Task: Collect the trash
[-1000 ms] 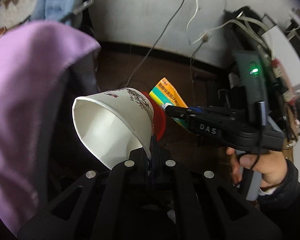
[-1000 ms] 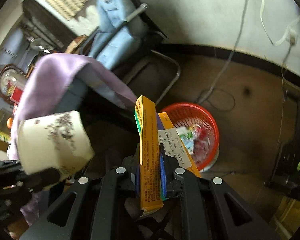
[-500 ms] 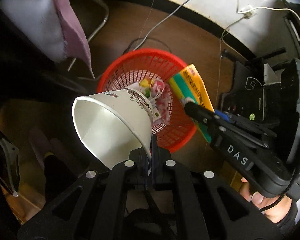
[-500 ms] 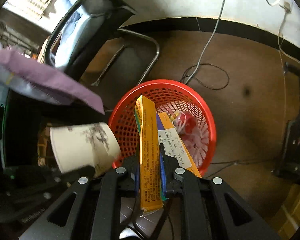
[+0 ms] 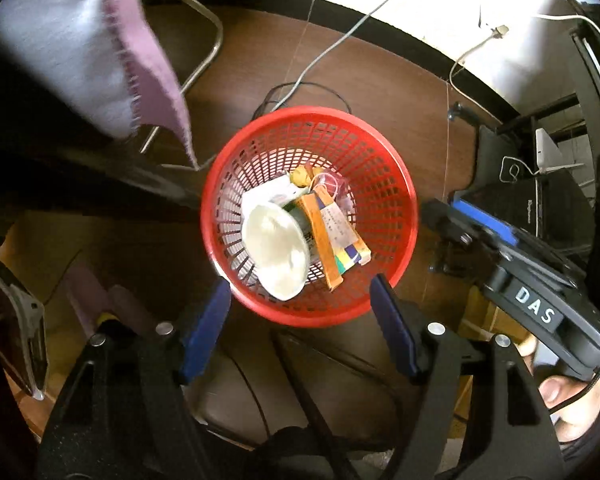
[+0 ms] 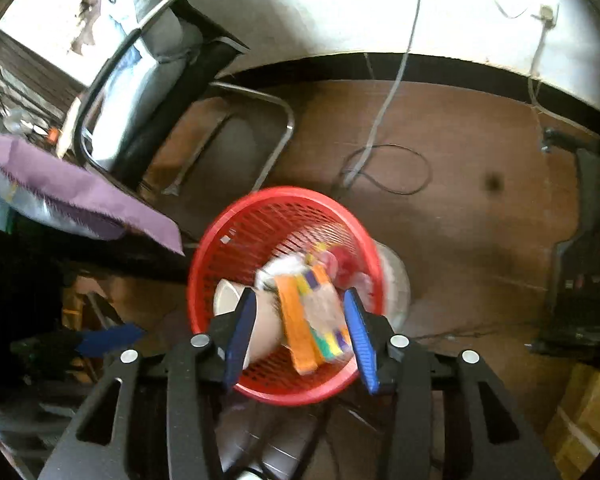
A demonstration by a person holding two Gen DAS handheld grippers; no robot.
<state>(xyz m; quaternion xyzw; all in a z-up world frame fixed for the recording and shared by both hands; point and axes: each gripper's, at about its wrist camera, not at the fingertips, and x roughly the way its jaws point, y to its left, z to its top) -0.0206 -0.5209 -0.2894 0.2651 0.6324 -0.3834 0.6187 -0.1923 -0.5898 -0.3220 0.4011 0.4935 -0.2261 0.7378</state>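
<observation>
A red mesh basket (image 5: 404, 200) stands on the brown floor right below both grippers. Inside it lie a white paper cup (image 5: 274, 248) on its side and an orange and yellow carton (image 5: 328, 240), on top of other wrappers. My left gripper (image 5: 300, 316) points straight down over the basket; its jaws are opening and hold nothing. In the right wrist view the basket (image 6: 204, 264), the cup (image 6: 228, 300) and the blurred carton (image 6: 300, 320) show again. The right gripper (image 6: 300, 328) hangs over them, jaws opening, its pads clear of the carton.
A purple cloth (image 5: 100, 48) hangs at the left by a metal-framed chair (image 6: 148, 80). Cables (image 6: 380, 160) trail over the floor behind the basket. Black equipment (image 5: 540, 184) stands at the right. A person's hand (image 5: 560, 396) holds the right gripper's handle.
Both grippers came down over the red basket and opened. The paper cup left the left gripper and the carton left the right one; both now lie in the basket.
</observation>
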